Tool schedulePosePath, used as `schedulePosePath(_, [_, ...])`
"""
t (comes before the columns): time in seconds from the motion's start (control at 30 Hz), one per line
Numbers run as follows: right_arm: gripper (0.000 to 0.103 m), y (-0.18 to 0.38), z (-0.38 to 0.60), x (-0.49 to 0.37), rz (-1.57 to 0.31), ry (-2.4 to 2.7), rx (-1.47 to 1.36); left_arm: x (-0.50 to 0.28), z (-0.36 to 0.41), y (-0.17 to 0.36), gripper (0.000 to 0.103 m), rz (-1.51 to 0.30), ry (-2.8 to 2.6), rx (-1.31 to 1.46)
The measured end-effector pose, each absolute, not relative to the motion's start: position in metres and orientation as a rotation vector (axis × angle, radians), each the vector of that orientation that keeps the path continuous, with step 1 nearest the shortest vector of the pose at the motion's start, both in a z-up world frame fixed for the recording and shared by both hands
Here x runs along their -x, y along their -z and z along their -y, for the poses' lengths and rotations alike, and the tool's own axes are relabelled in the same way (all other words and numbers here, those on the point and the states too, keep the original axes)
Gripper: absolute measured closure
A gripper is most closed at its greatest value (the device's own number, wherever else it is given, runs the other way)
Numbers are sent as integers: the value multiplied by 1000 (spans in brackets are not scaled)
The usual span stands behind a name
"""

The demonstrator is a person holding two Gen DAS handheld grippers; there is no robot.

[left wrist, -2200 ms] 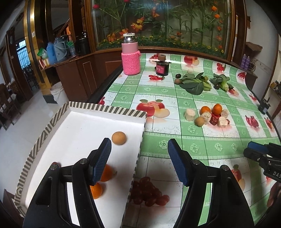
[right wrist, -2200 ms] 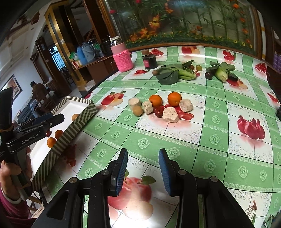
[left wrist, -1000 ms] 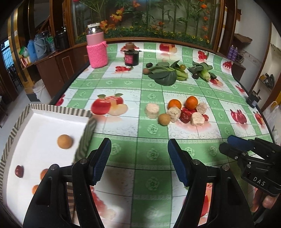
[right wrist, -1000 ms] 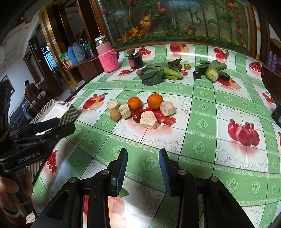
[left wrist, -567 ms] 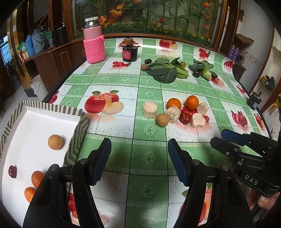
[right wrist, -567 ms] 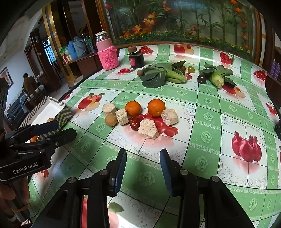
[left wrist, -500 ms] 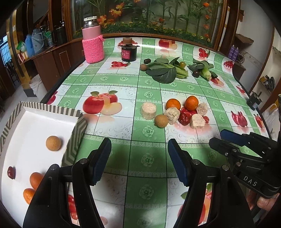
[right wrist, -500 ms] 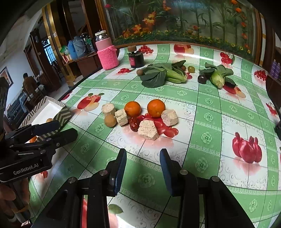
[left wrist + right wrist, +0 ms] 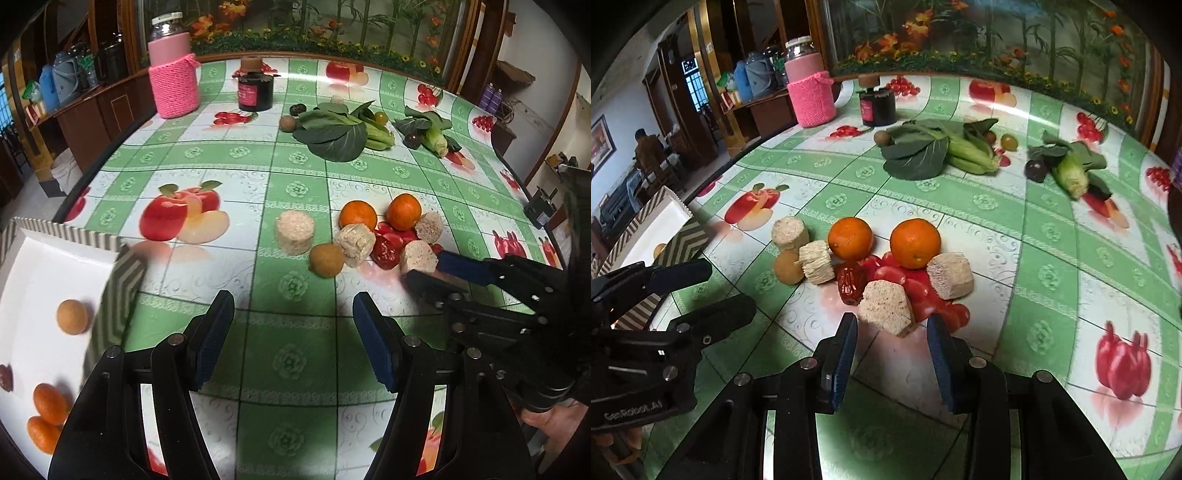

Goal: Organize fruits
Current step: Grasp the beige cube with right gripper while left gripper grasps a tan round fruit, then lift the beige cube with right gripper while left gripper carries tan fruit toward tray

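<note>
**Table and what lies on it**

A table (image 9: 229, 155) covered with a green checked fruit-print cloth is seen. Two oranges (image 9: 915, 242), a brown round fruit (image 9: 788, 266), a red date (image 9: 850, 282) and pale cut chunks (image 9: 886, 306) are clustered mid-table. Leafy greens (image 9: 338, 131), corn (image 9: 1071, 179), a pink-sleeved jar (image 9: 173, 81) and a dark jar (image 9: 255, 92) are set farther back. A white striped-rim tray (image 9: 37, 258) sits at the left edge.
</note>
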State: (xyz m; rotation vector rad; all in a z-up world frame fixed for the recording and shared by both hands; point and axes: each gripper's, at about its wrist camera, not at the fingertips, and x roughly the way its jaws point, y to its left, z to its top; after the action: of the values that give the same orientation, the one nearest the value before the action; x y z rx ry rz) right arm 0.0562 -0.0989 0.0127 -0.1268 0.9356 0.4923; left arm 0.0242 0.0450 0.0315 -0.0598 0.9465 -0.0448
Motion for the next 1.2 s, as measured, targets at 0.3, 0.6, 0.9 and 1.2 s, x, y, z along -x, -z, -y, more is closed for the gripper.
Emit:
schedulePosePath(0.3, [71, -15, 131, -59, -911, -513, 10, -48, -30, -22, 36, -964, 77, 32])
schedulePosePath(0.6, [71, -18, 140, -60, -913, -538, -36, -60, -31, -12, 78, -932, 77, -8])
schedulePosePath(0.9, [71, -23, 137, -51, -917, -555, -47, -35, -40, -25, 80, -929, 138, 46])
schedulePosePath(1.2, [71, -36, 116, -9, -876, -548, 17, 12, -58, -47, 80, -892, 134, 57])
